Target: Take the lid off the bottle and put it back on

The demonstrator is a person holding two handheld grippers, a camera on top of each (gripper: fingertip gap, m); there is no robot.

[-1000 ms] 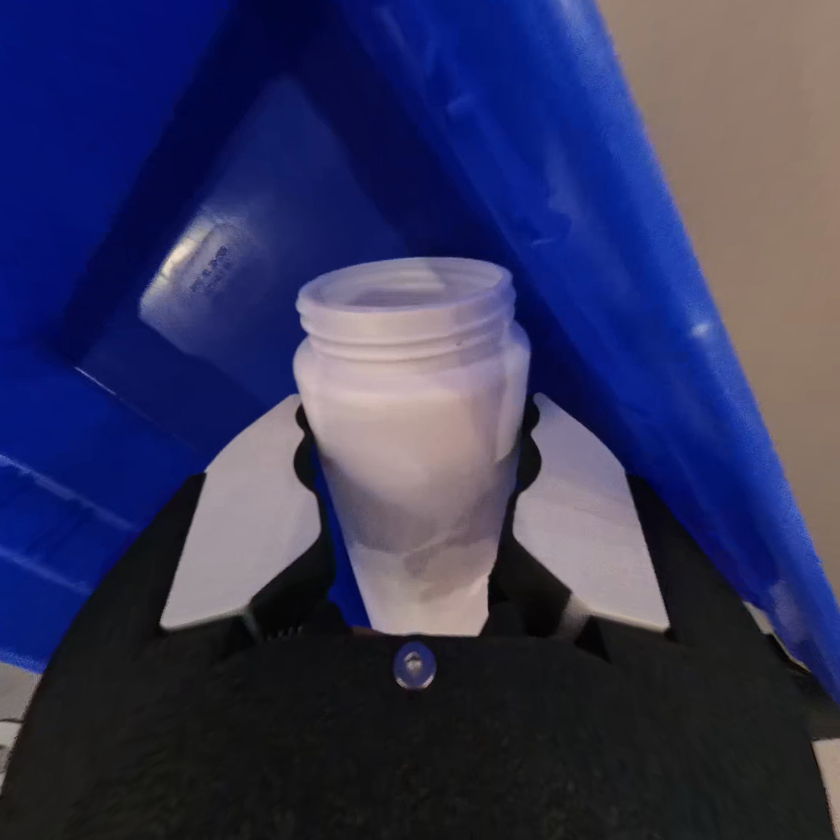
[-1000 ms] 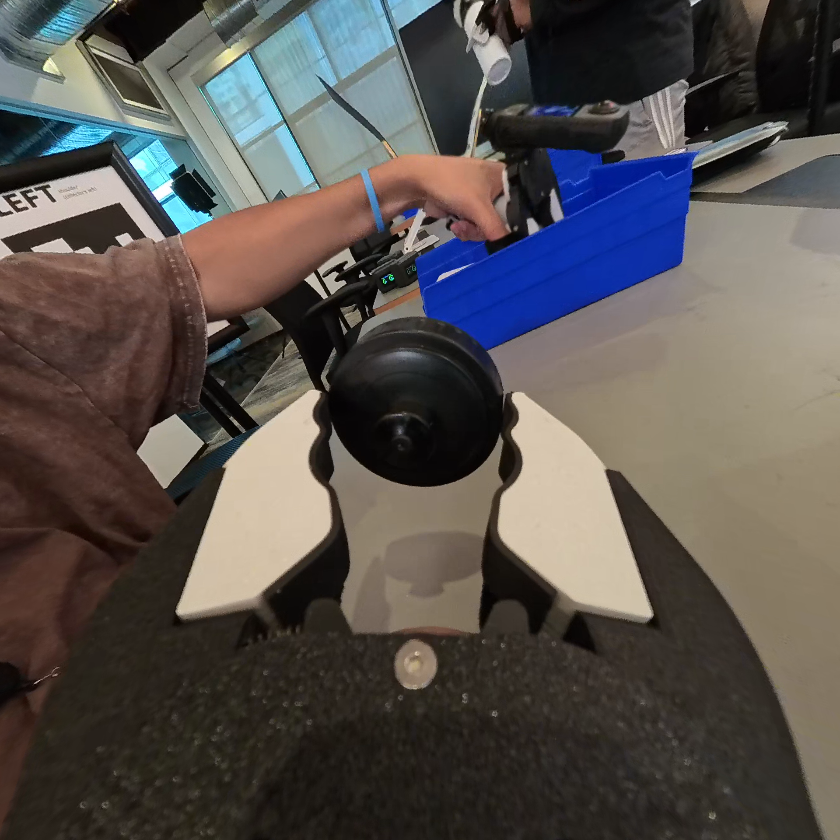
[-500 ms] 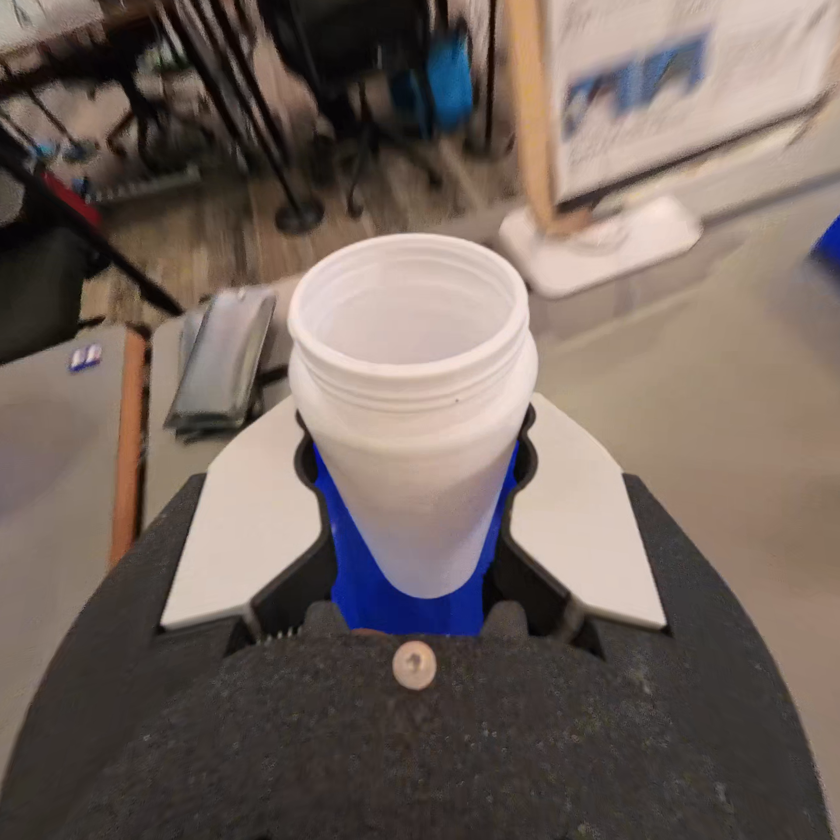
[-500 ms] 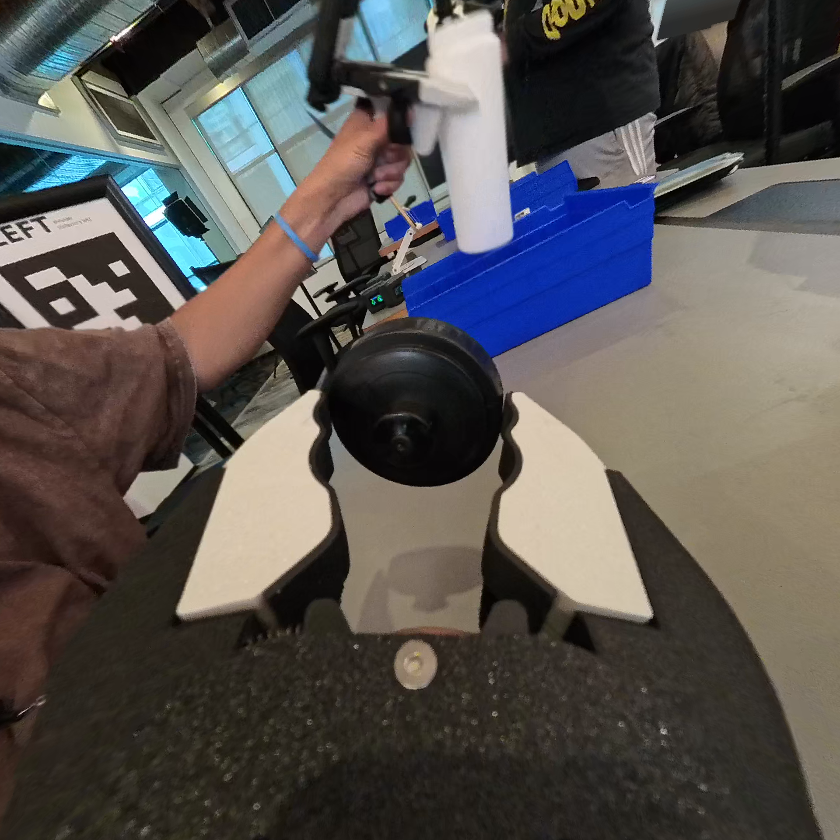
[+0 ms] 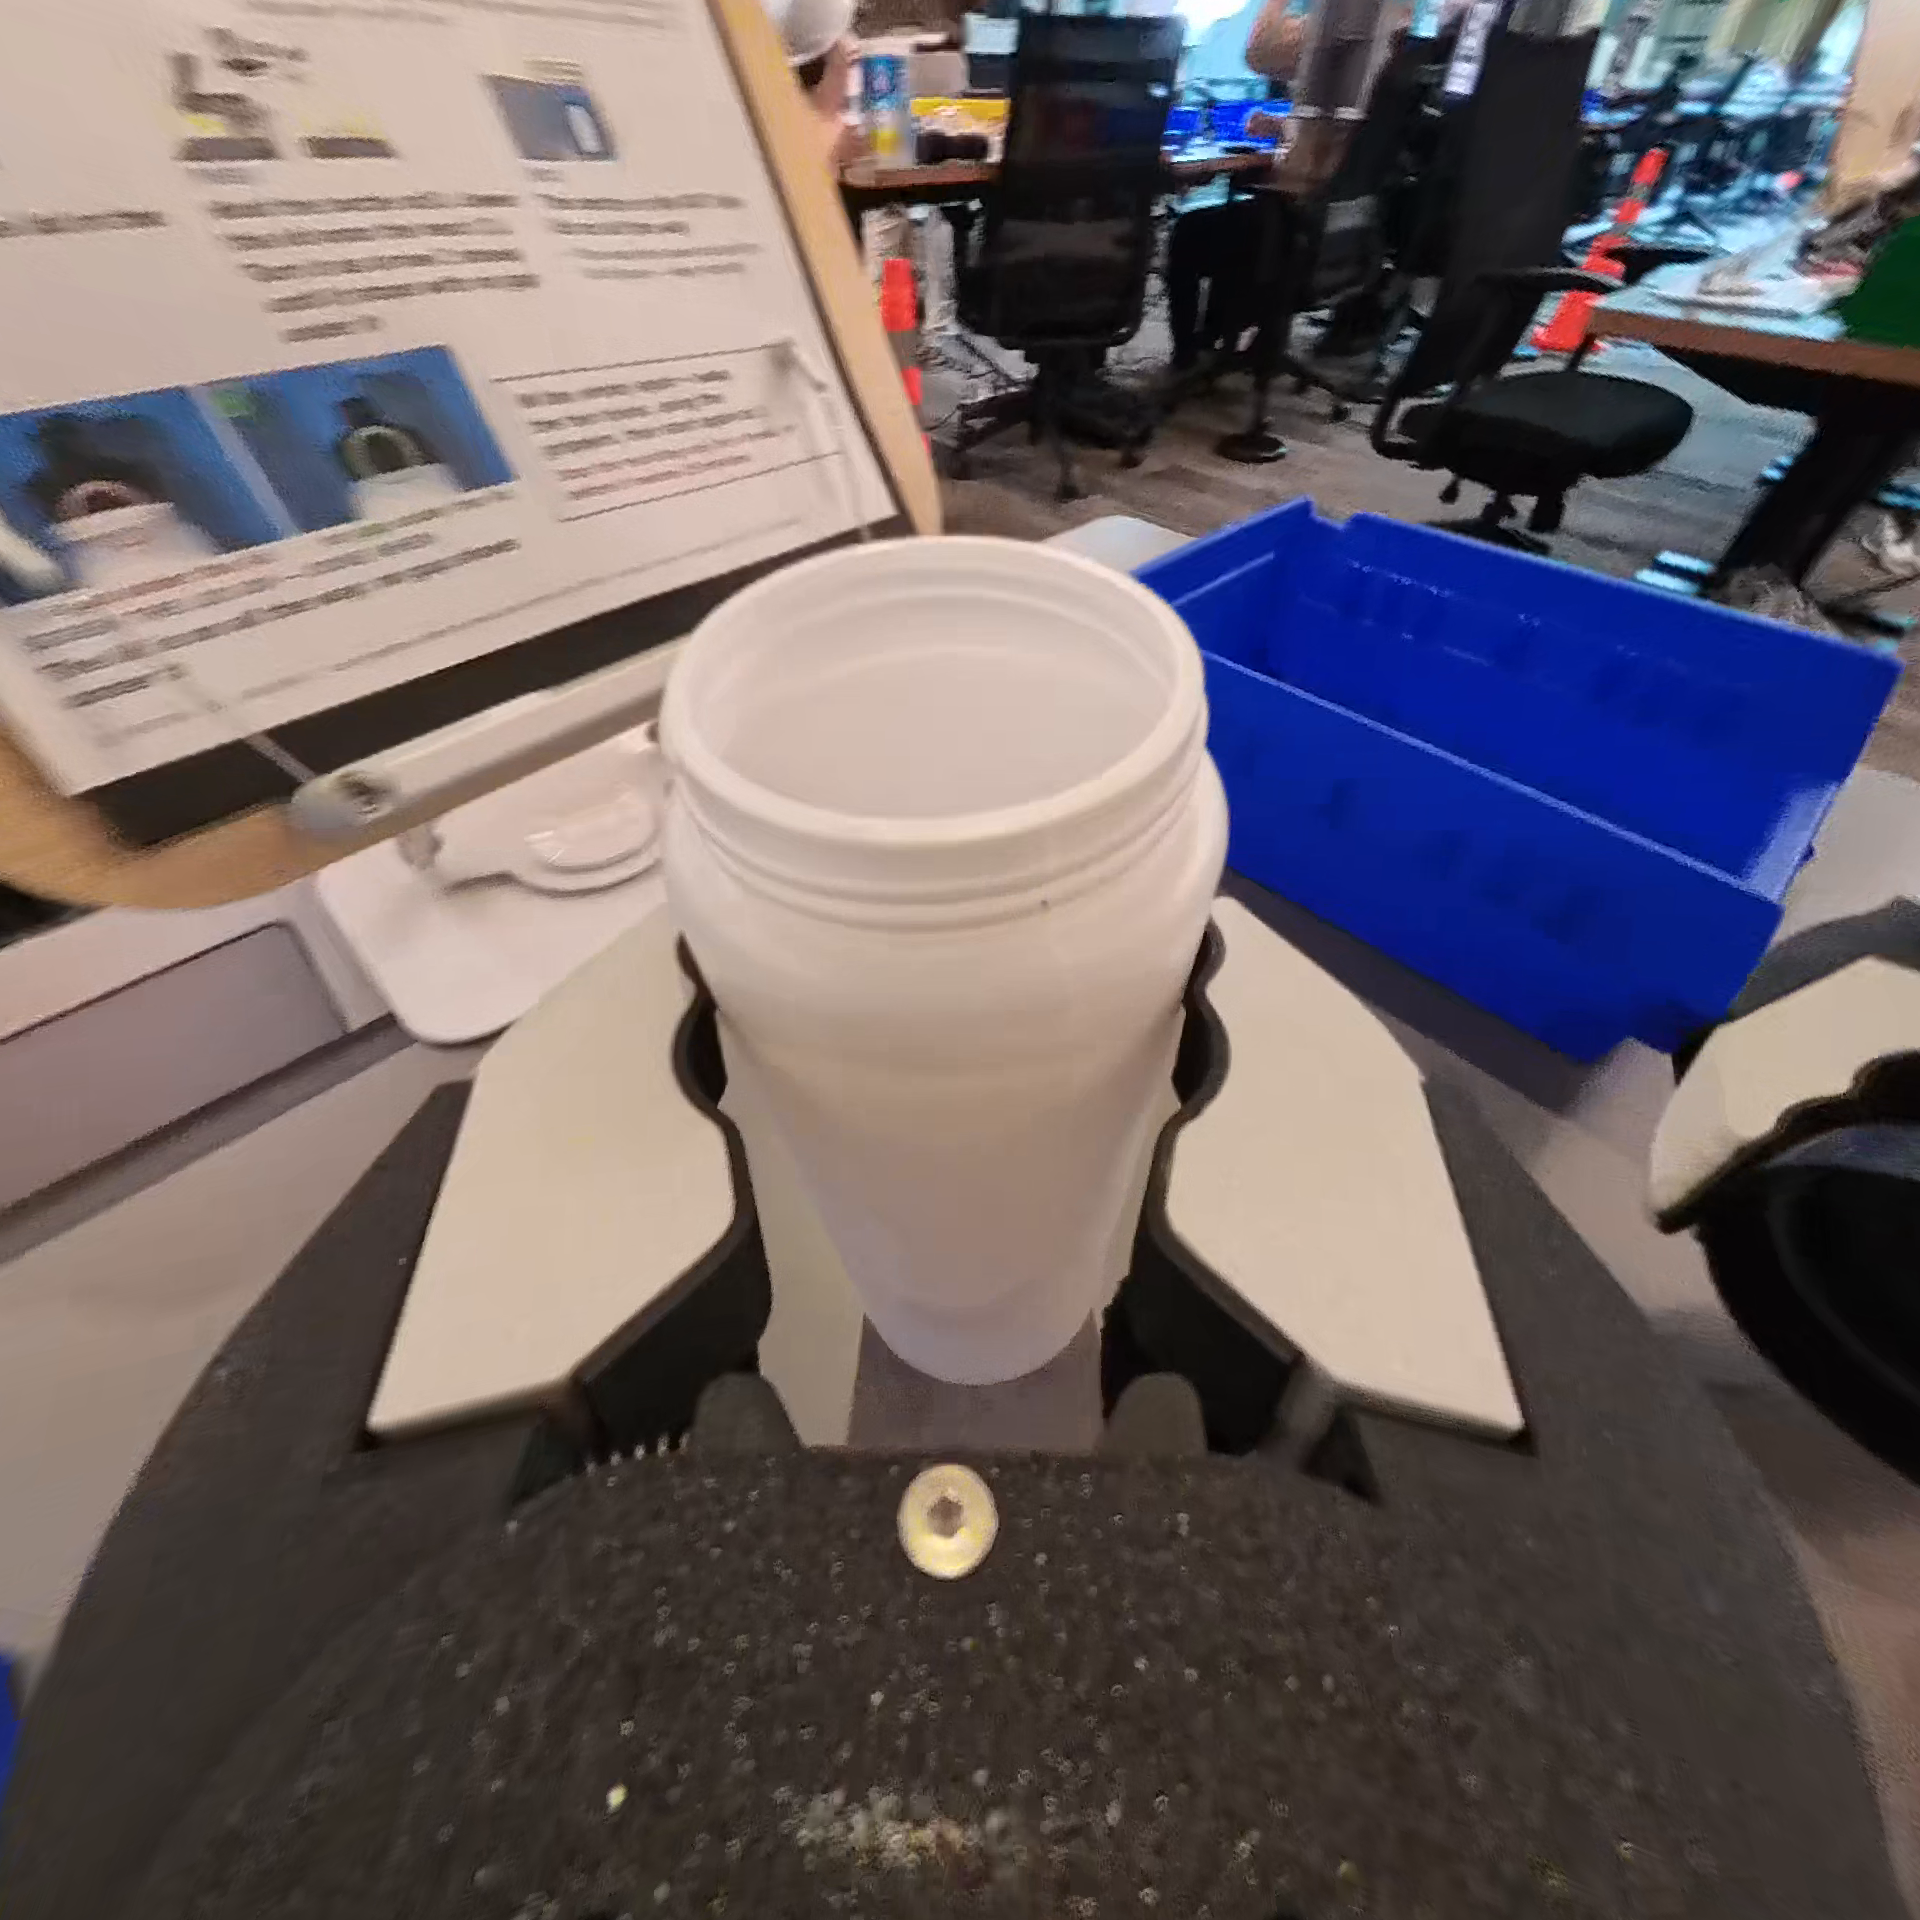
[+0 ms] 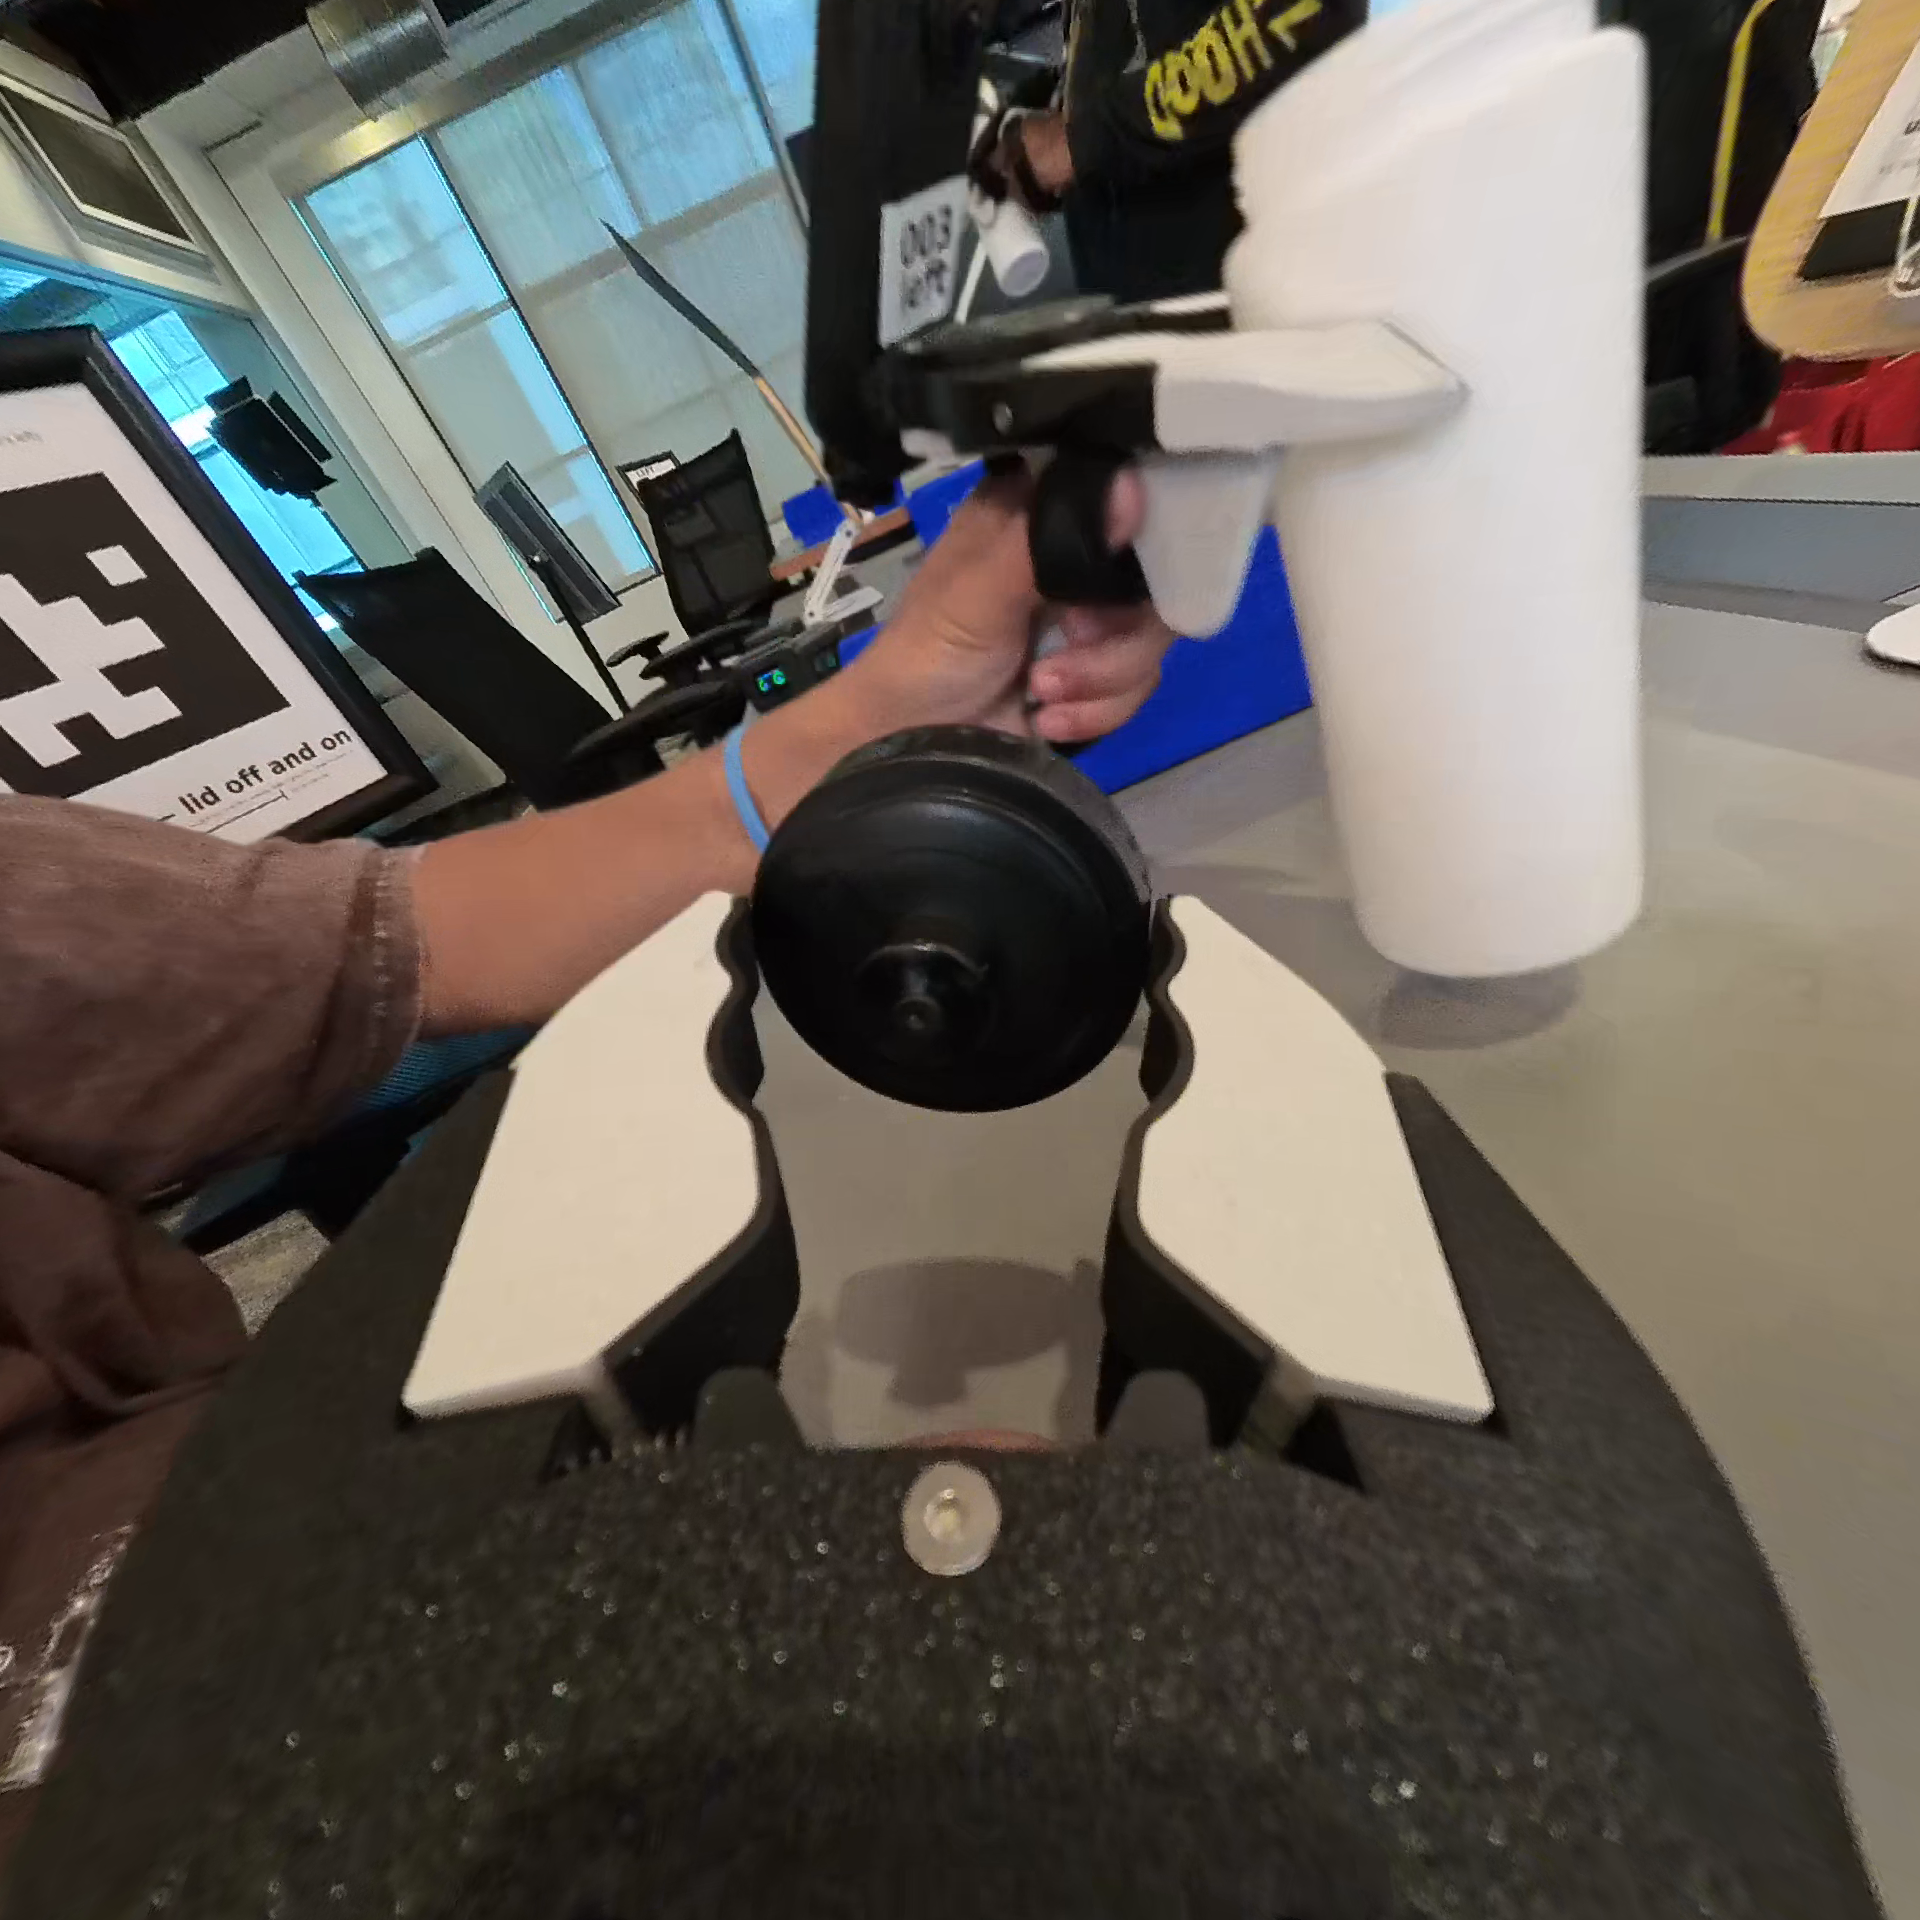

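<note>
My left gripper (image 5: 940,997) is shut on a white plastic bottle (image 5: 940,935), upright with its wide threaded mouth open and no lid on it. The right wrist view shows the same bottle (image 6: 1475,582) held just above the grey table (image 6: 1714,1039) by the left gripper (image 6: 1288,395), with a small shadow below it. My right gripper (image 6: 945,987) is shut on the black round lid (image 6: 940,920), held on edge with its inner side facing the camera. The right gripper with the lid (image 5: 1818,1195) also shows at the right edge of the left wrist view.
A blue plastic bin (image 5: 1507,748) stands on the table behind and right of the bottle. A tilted instruction board (image 5: 395,343) on a white stand (image 5: 468,914) is at the left. A person's arm (image 6: 582,914) reaches across. Office chairs (image 5: 1070,197) and people stand beyond.
My left gripper has lifted the bottle out of the blue bin, swung it across and brought it down near the table beside the right gripper. The right gripper has stayed put, still holding the lid.
</note>
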